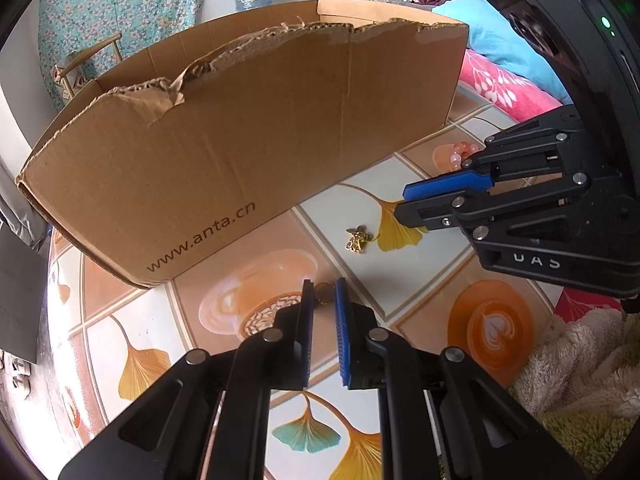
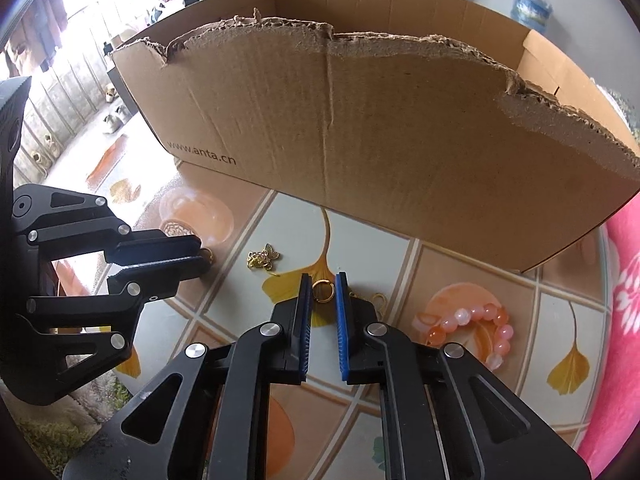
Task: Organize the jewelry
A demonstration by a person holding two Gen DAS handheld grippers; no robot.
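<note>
Both grippers sit low over the tabletop (image 2: pixel 248 216), in front of the box (image 2: pixel 360 128).

The left gripper (image 1: pixel 323 286) has its blue ribbed fingers (image 1: pixel 342 320) parted narrowly, with a small round ring-like piece (image 1: pixel 323 293) at the tips between them; whether the pads touch it I cannot tell.

The right gripper (image 2: pixel 323 280) is the same: a narrow gap, a gold ring (image 2: pixel 322 291) lying between the fingertips (image 2: pixel 341 308), contact unclear. A gold loop (image 2: pixel 379 301) shows just to the right of that gripper.

Between the two grippers and in front of the box lies one gold filigree charm (image 2: pixel 264 258), butterfly-shaped, lacy and shiny, resting alone on the tabletop.

To the right of the box front, one bracelet (image 2: pixel 476 328) of round, glossy pink and orange beads lies curved on the tabletop.

The box is one plain brown corrugated carton, open on top, its near wall torn ragged along the edge, printed "www.anta.cn".

The tabletop is smooth and glossy, printed with tiles, yellow ginkgo leaves and coffee cups. A pink blanket (image 2: pixel 624 280) lies to the right of the box.
</note>
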